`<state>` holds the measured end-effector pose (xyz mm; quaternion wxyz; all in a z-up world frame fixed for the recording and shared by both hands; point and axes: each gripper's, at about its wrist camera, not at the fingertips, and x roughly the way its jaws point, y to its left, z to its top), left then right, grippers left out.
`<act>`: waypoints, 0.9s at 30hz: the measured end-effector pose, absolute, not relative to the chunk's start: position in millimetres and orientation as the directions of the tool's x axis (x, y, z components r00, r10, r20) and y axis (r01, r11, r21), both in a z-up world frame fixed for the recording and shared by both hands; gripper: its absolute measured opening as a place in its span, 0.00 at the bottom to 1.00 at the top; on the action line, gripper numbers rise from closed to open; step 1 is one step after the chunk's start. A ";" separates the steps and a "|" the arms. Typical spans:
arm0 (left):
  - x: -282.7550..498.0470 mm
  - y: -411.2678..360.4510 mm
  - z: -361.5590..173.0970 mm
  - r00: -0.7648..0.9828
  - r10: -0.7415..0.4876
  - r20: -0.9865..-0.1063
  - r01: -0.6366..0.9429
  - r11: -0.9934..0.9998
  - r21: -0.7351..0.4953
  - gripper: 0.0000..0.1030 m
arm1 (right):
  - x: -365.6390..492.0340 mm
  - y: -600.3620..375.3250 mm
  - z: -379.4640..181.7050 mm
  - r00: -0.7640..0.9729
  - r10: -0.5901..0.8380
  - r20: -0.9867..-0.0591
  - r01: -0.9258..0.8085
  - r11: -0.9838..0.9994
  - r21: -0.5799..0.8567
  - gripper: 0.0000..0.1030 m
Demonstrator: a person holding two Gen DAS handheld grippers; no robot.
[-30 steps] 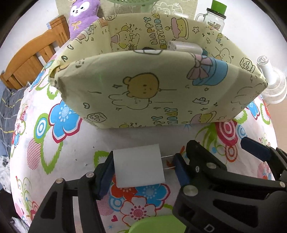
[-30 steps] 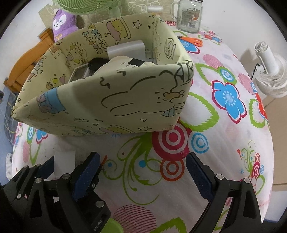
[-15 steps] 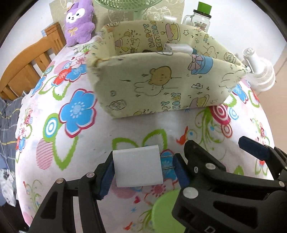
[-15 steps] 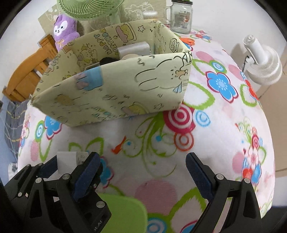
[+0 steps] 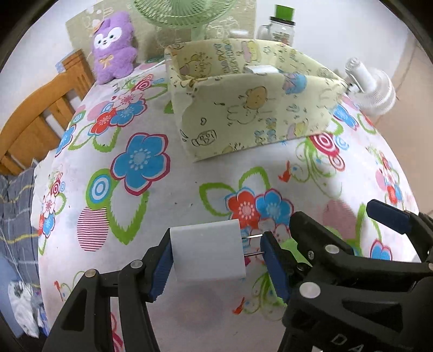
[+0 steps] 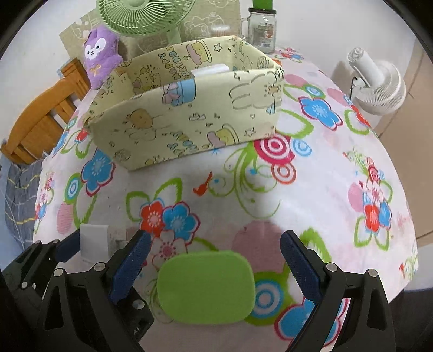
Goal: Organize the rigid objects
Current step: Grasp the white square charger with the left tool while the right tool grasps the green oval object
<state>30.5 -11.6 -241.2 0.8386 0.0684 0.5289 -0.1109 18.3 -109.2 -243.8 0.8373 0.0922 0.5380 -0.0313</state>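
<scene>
My left gripper (image 5: 216,243) is shut on a white charger plug (image 5: 205,251): one blue pad presses its body and the other meets the tips of its two metal prongs. It hangs above the flowered tablecloth (image 5: 162,205). The right wrist view catches the same plug (image 6: 93,241) at lower left. My right gripper (image 6: 213,243) stands open, jaws wide, over a flat green rounded object (image 6: 205,287) lying on the cloth, without touching it. A yellow cartoon-print fabric box (image 6: 189,116) sits farther back, with a white item (image 6: 212,69) showing inside it.
Behind the box stand a purple plush toy (image 5: 113,54), a green fan (image 6: 146,16) and a glass jar with a green lid (image 6: 262,29). A white fan (image 6: 379,84) is off the table's right edge. A wooden chair (image 5: 40,113) is at left.
Both grippers have drawn back from the fabric box, which now looks smaller and farther. The green flat object has come into view under the right gripper. The plug stays gripped.
</scene>
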 end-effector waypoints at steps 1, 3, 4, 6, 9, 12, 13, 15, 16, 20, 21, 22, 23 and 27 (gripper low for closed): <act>27.0 -10.1 -241.6 0.419 -0.115 -0.901 0.273 0.962 0.004 0.63 | 16.7 -108.5 -244.6 0.418 0.043 -0.907 0.158 0.980 0.119 0.95; 23.8 -7.2 -242.1 0.413 -0.124 -0.902 0.290 0.957 0.002 0.63 | 11.1 -106.0 -246.9 0.412 0.031 -0.911 0.170 0.979 0.111 0.95; 22.1 -4.9 -243.6 0.410 -0.126 -0.903 0.296 0.955 0.001 0.63 | 9.0 -104.8 -247.8 0.410 0.029 -0.912 0.174 0.979 0.109 0.95; 18.8 -2.0 -246.2 0.401 -0.132 -0.906 0.307 0.952 -0.003 0.63 | 5.0 -103.0 -250.1 0.407 0.023 -0.913 0.182 0.978 0.105 0.95; 15.6 2.3 -250.9 0.389 -0.138 -0.911 0.318 0.948 -0.007 0.63 | 1.1 -99.5 -255.2 0.398 0.026 -0.917 0.185 0.977 0.108 0.95; 11.5 6.4 -255.1 0.379 -0.139 -0.915 0.333 0.943 -0.006 0.63 | -1.3 -96.4 -260.6 0.389 0.020 -0.921 0.177 0.979 0.096 0.95; 10.4 7.8 -256.4 0.377 -0.139 -0.916 0.337 0.942 -0.005 0.63 | -1.9 -95.6 -262.9 0.387 0.020 -0.922 0.174 0.980 0.094 0.95; 8.8 9.8 -258.6 0.371 -0.139 -0.918 0.343 0.939 -0.003 0.63 | -1.9 -95.1 -268.6 0.373 0.041 -0.927 0.168 0.979 0.111 0.95; 8.1 10.6 -260.0 0.367 -0.136 -0.920 0.345 0.939 -0.001 0.63 | -1.8 -95.3 -272.4 0.359 0.052 -0.932 0.171 0.978 0.120 0.95; 4.3 13.4 -262.0 0.361 -0.134 -0.923 0.354 0.935 0.002 0.63 | -4.5 -94.4 -279.4 0.357 0.059 -0.932 0.170 0.977 0.126 0.96; 3.2 13.5 -262.7 0.359 -0.134 -0.924 0.357 0.934 0.004 0.63 | -4.7 -93.4 -280.2 0.355 0.057 -0.933 0.164 0.979 0.122 0.96; 2.2 13.8 -263.4 0.358 -0.135 -0.924 0.360 0.933 0.003 0.63 | -4.6 -91.7 -280.8 0.355 0.054 -0.933 0.154 0.981 0.115 0.97; 1.3 13.6 -264.4 0.355 -0.136 -0.925 0.365 0.931 0.003 0.63 | -4.2 -90.1 -281.6 0.353 0.053 -0.934 0.147 0.983 0.111 0.99; -1.8 13.2 -264.9 0.362 -0.139 -0.922 0.378 0.926 0.010 0.63 | -1.5 -85.2 -284.1 0.350 0.029 -0.936 0.134 0.988 0.081 1.00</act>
